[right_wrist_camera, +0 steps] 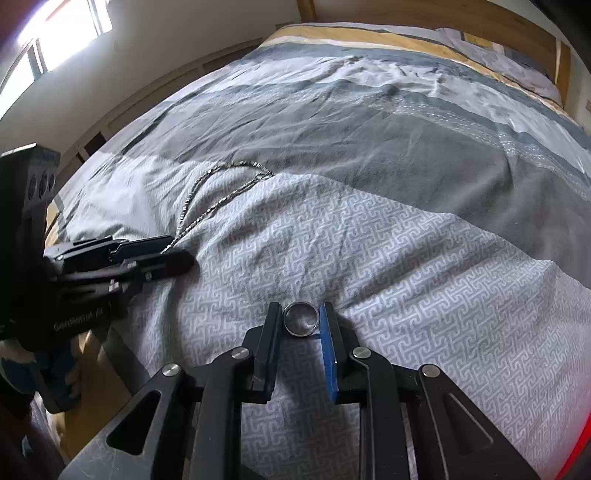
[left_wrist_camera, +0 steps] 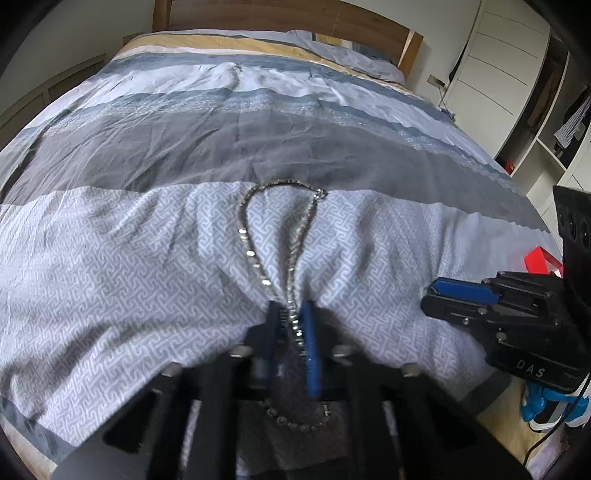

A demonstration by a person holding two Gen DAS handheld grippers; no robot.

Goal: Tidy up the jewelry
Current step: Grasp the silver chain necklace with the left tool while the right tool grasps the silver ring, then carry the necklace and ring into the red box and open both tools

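A silver chain necklace (left_wrist_camera: 255,236) lies in a long loop on the patterned bedspread, and it also shows in the right wrist view (right_wrist_camera: 207,206). My left gripper (left_wrist_camera: 291,314) is shut on the near end of the necklace; the chain's tail hangs below the fingers. My right gripper (right_wrist_camera: 301,319) is shut on a silver ring (right_wrist_camera: 301,319), held between the black and blue fingertips just above the bedspread. The right gripper shows in the left wrist view (left_wrist_camera: 439,291) at the right, and the left gripper shows in the right wrist view (right_wrist_camera: 177,247) at the left.
The bed (left_wrist_camera: 184,122) with a grey, white and yellow striped duvet fills both views, with a wooden headboard (left_wrist_camera: 280,14) at the far end. A red box (left_wrist_camera: 541,260) sits at the bed's right edge. White wardrobes (left_wrist_camera: 498,66) stand to the right.
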